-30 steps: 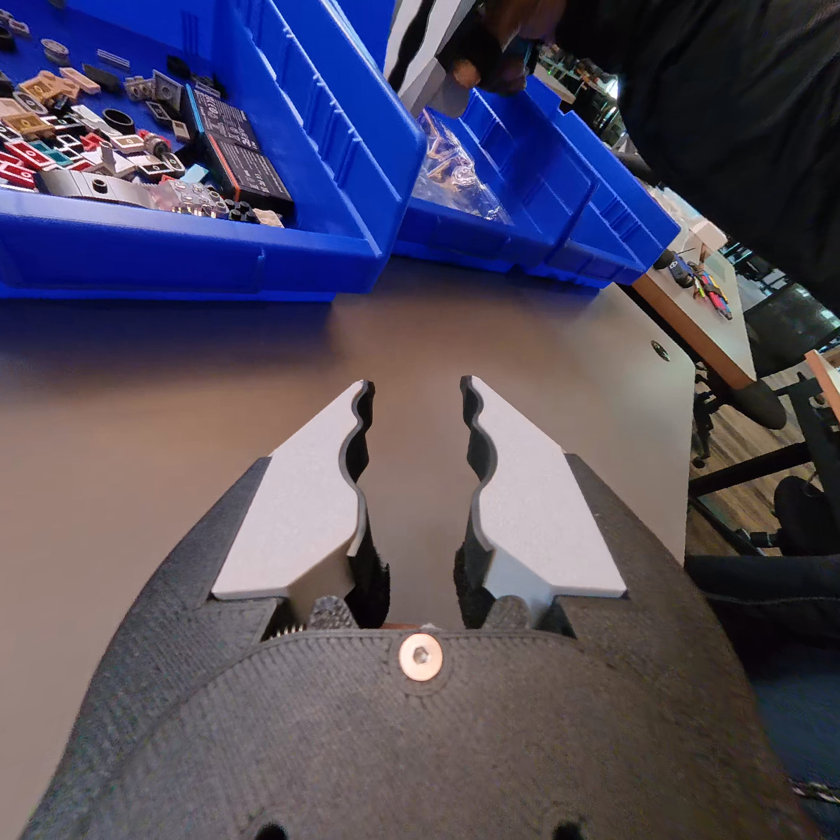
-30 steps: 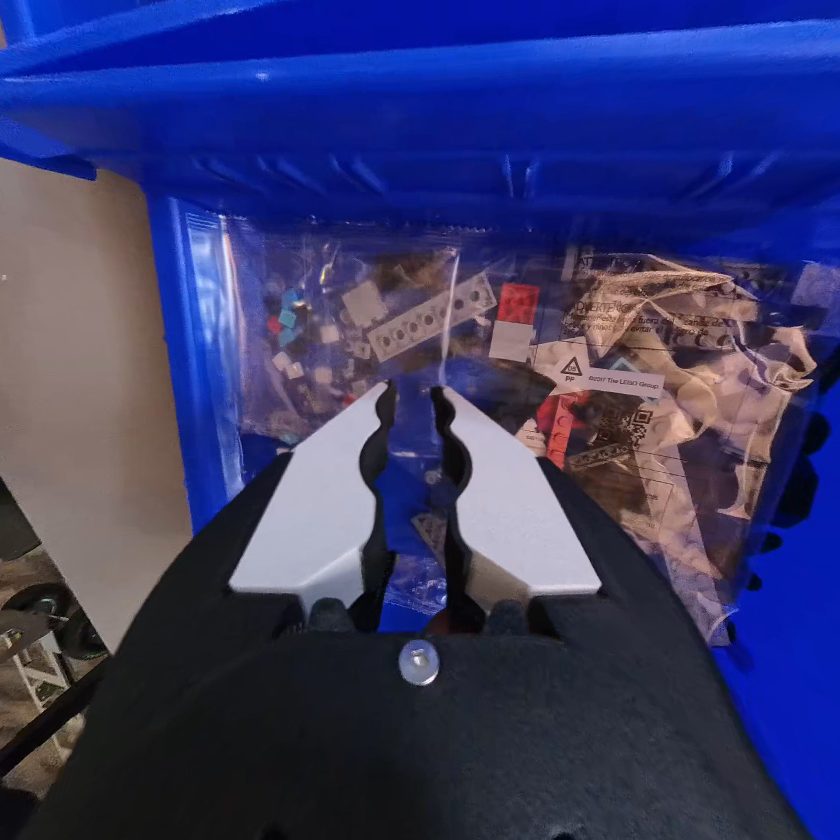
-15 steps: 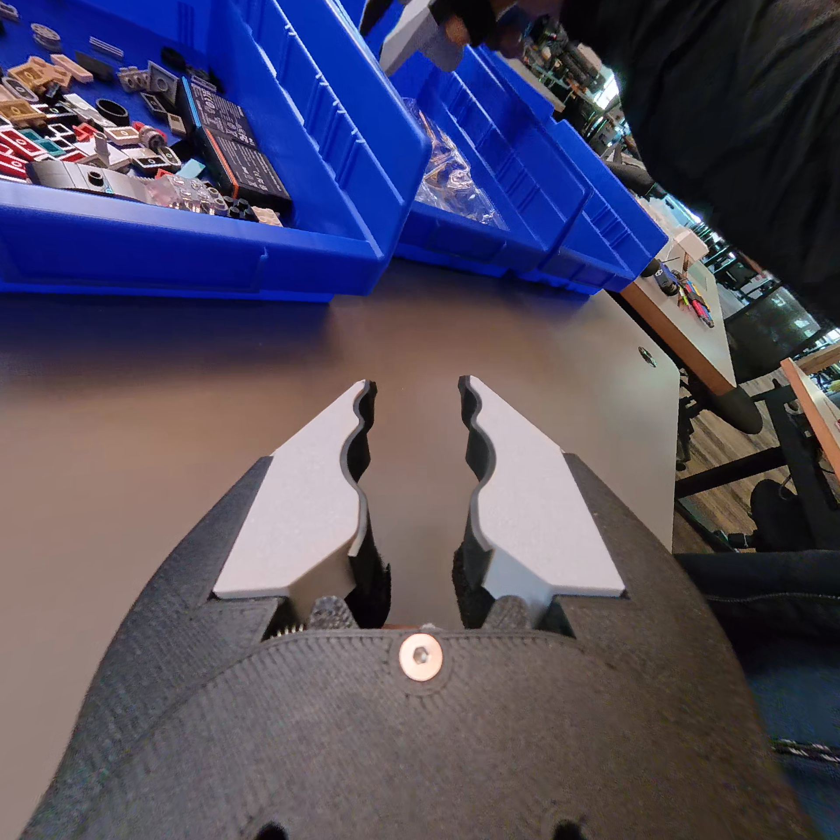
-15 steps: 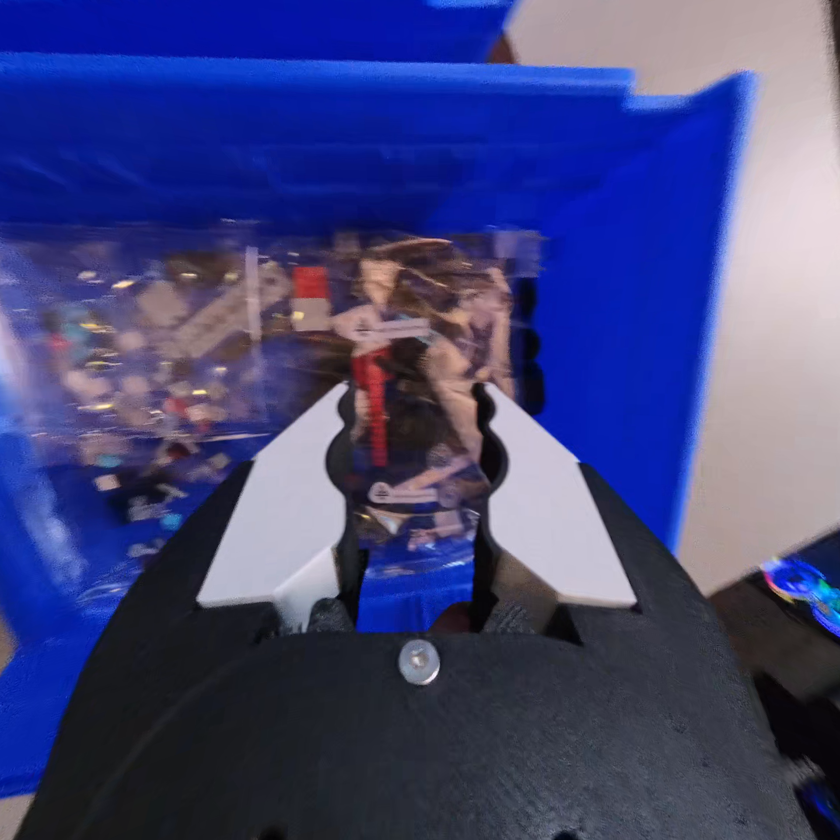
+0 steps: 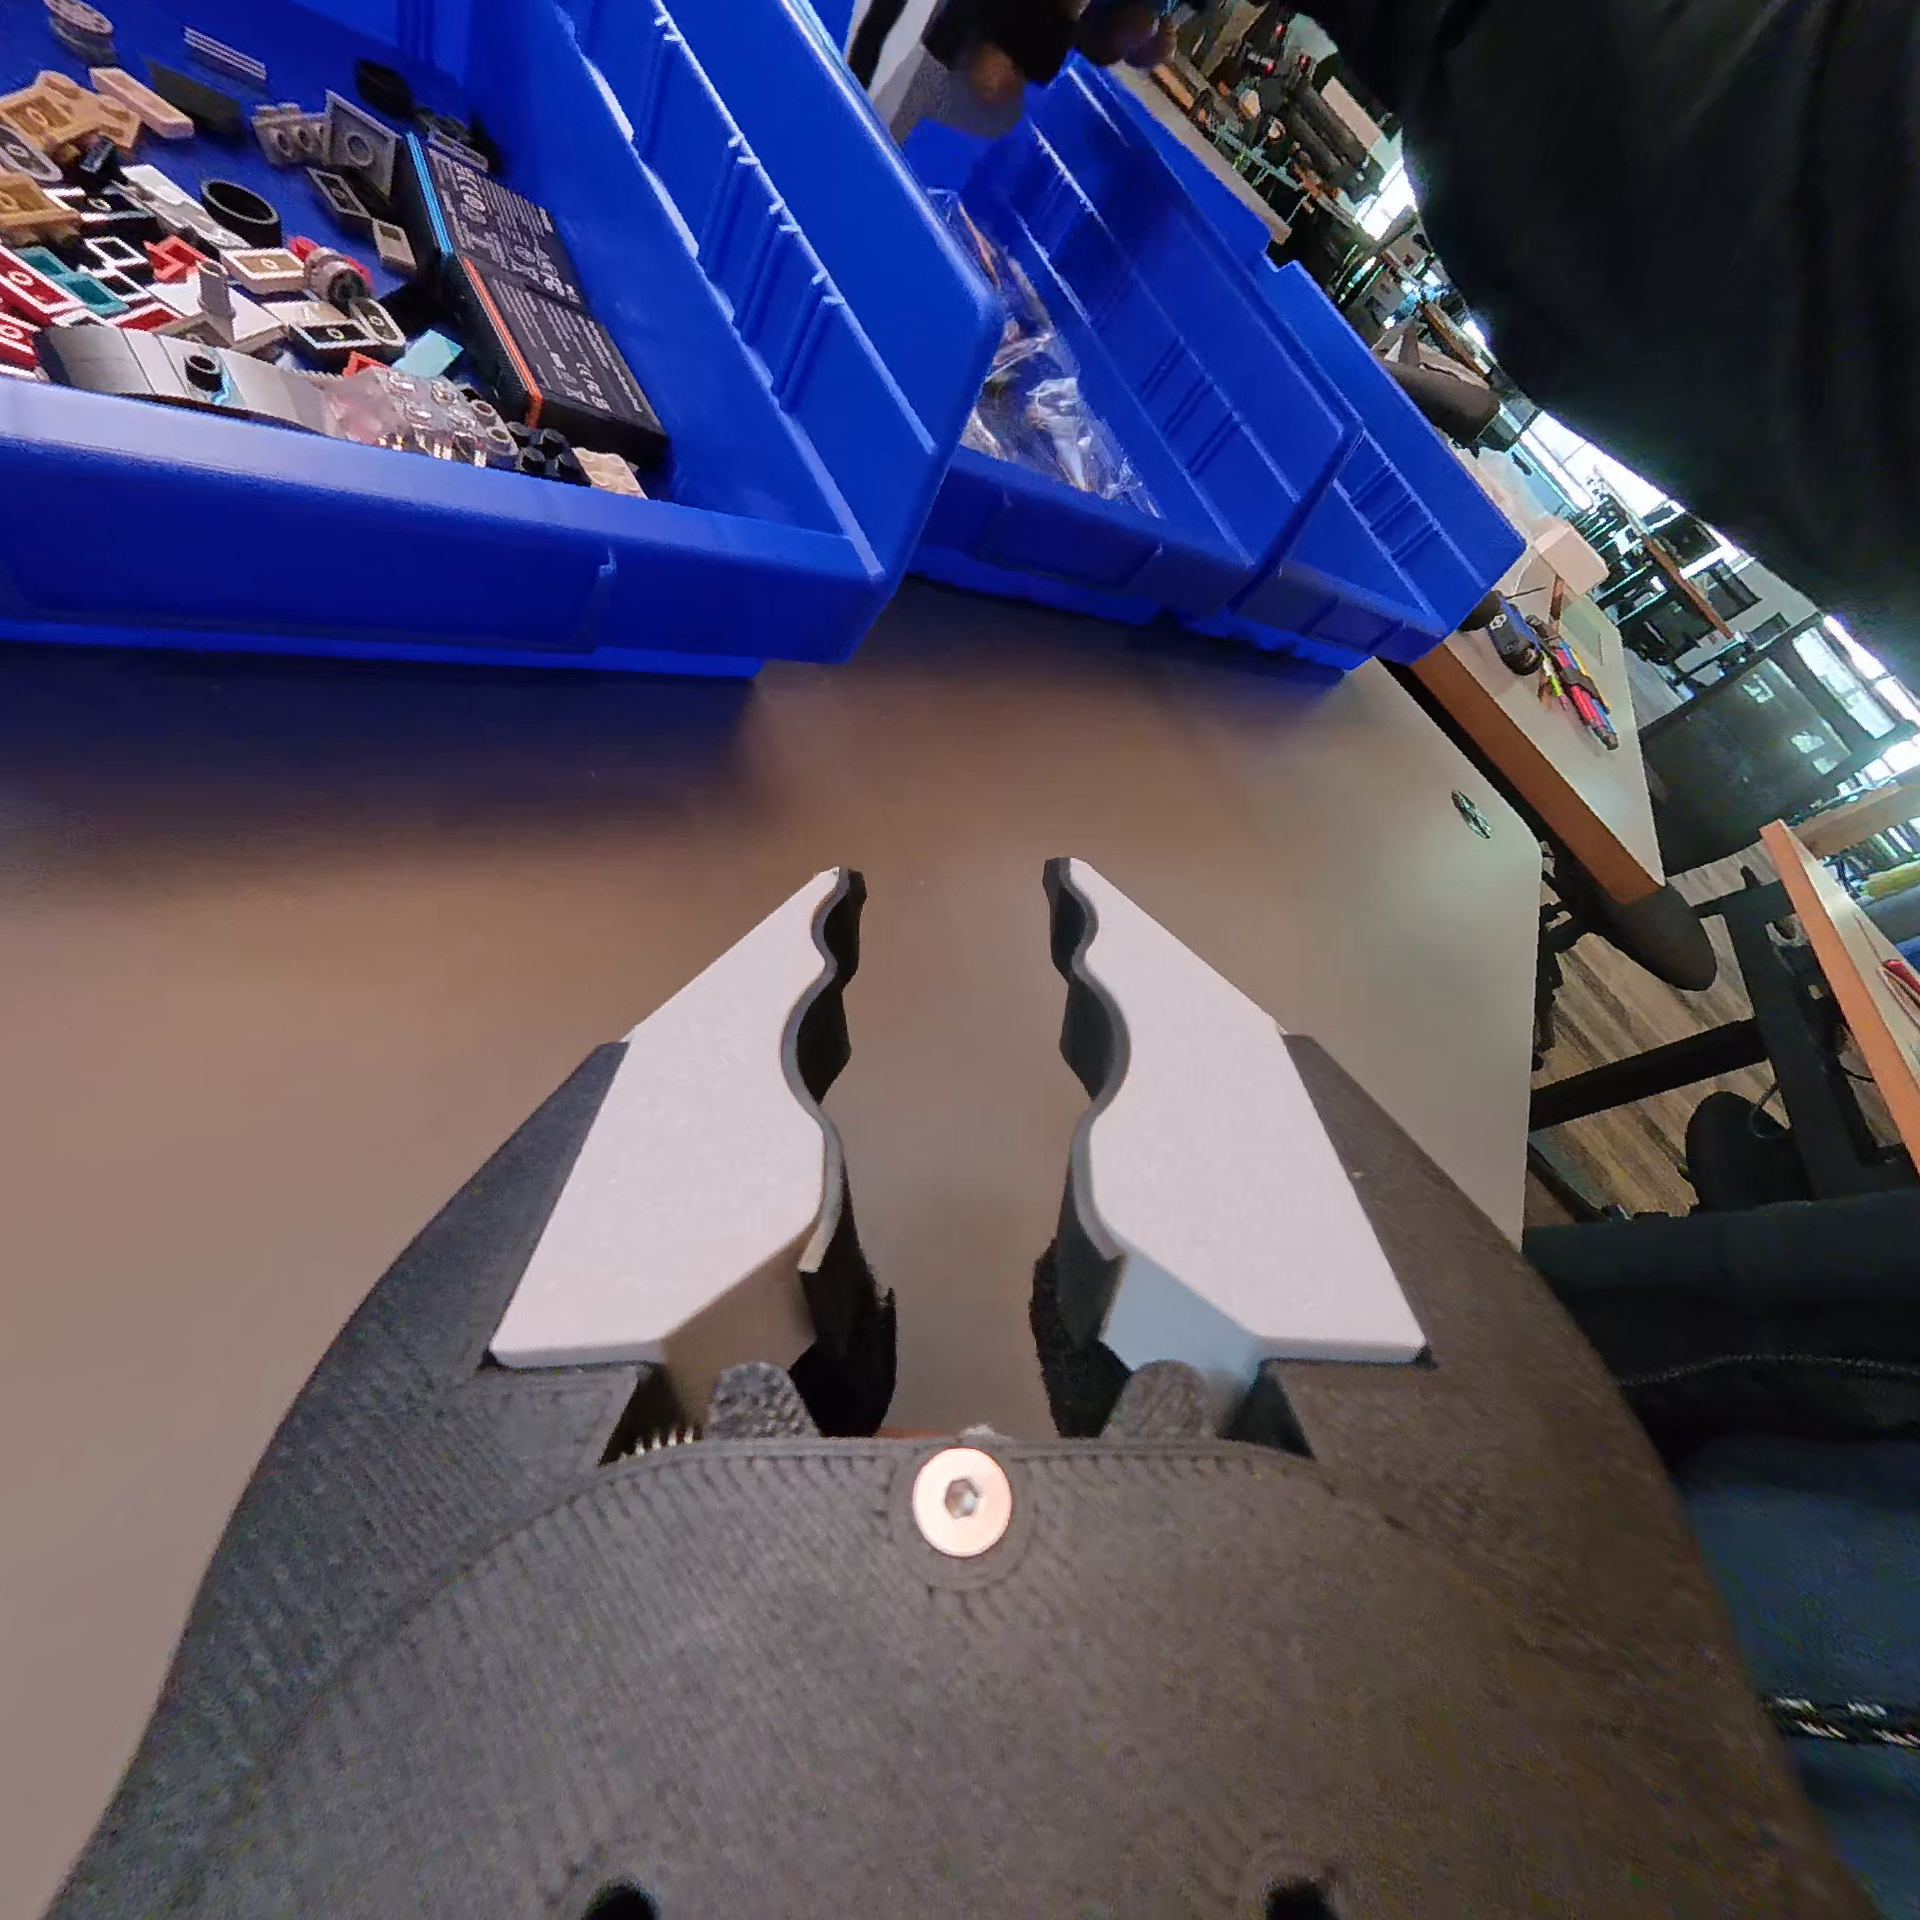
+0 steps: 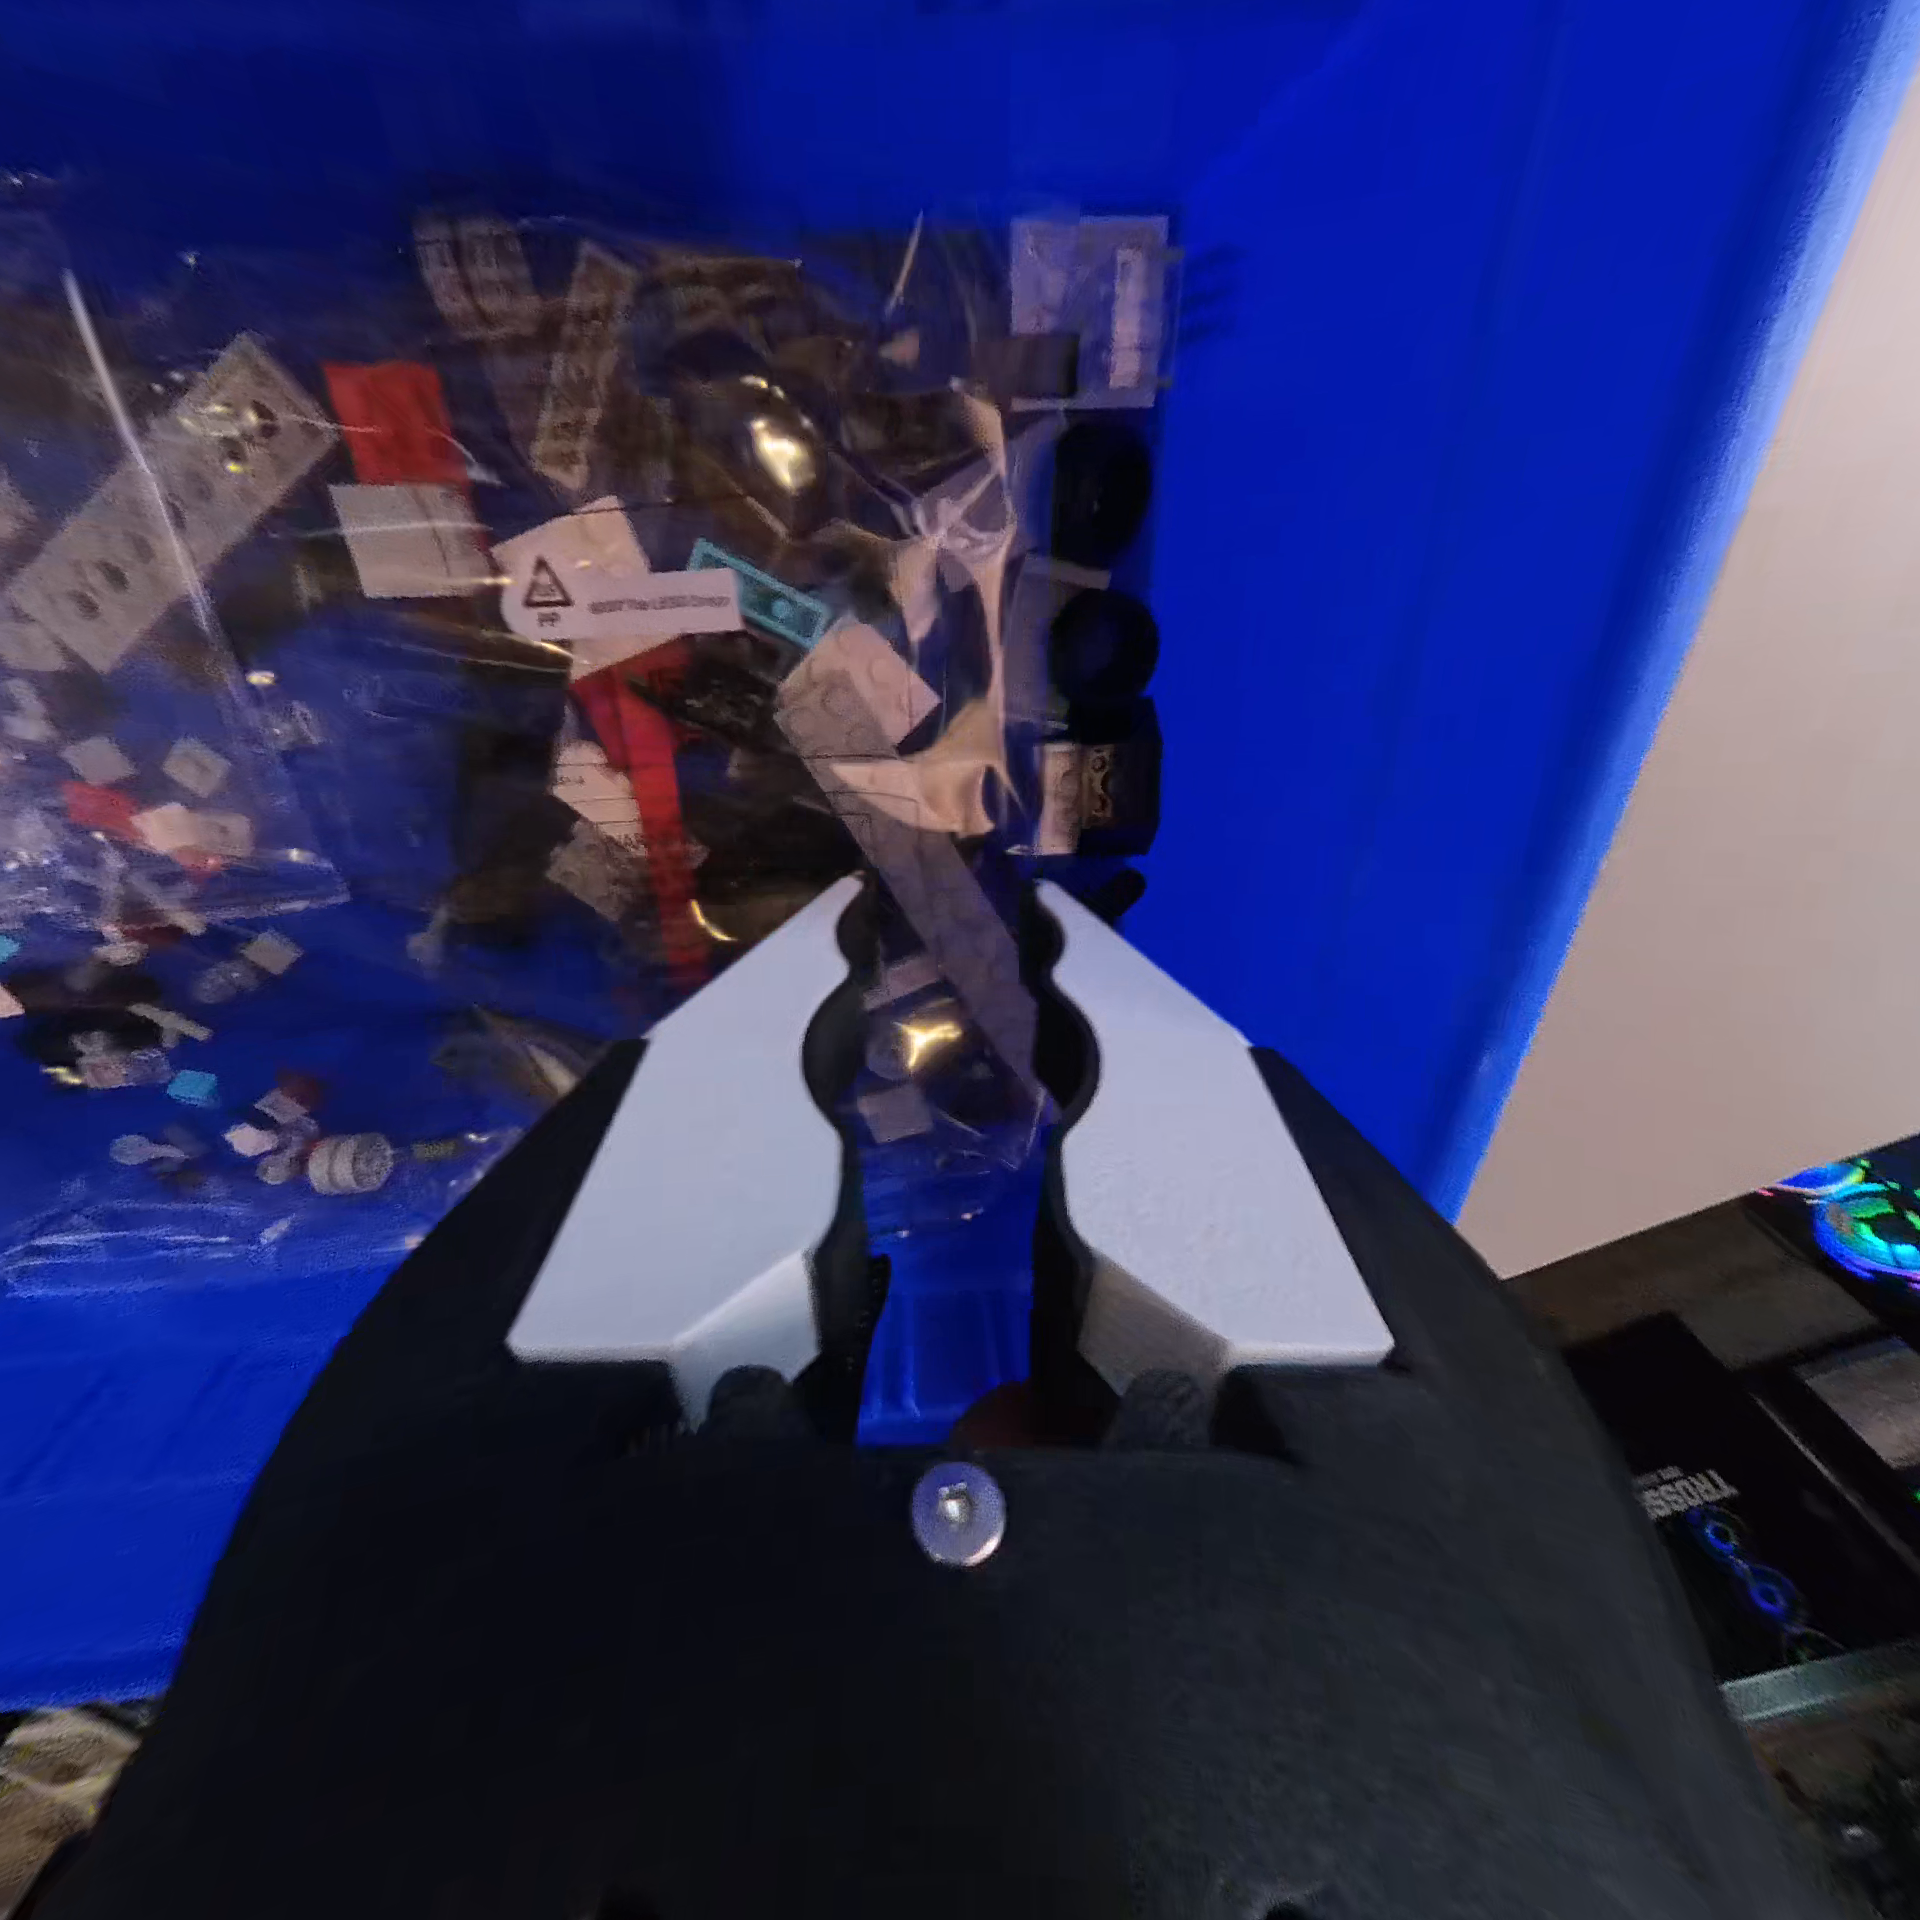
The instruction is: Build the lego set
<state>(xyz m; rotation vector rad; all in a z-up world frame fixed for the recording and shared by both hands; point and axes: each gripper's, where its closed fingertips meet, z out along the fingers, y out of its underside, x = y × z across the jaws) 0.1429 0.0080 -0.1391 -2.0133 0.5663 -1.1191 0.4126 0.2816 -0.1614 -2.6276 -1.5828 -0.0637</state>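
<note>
My left gripper (image 5: 951,883) is open and empty, low over the bare table (image 5: 312,935). Ahead on the left, a blue bin (image 5: 727,343) holds several loose lego pieces (image 5: 208,260). A second blue bin (image 5: 1174,343) beside it holds clear bags (image 5: 1039,416) of pieces. My right gripper (image 6: 948,904) is open inside that bin (image 6: 1455,520), right over a clear bag of lego pieces (image 6: 623,520). The bag's lower right corner, with a long grey plate, shows between its fingers. I cannot tell if they touch it.
More blue bins stand behind the second one. The table's right edge (image 5: 1527,935) drops to the floor, with other desks and chairs beyond. A person in dark clothes (image 5: 1662,208) is at the upper right. Dark boxes (image 6: 1766,1507) lie right of the bin. The tips of one gripper are about 40 cm away from the tips of the other.
My right gripper moved right along the bin and closer to the bag; its jaws opened wider, then narrowed. My left gripper barely moved.
</note>
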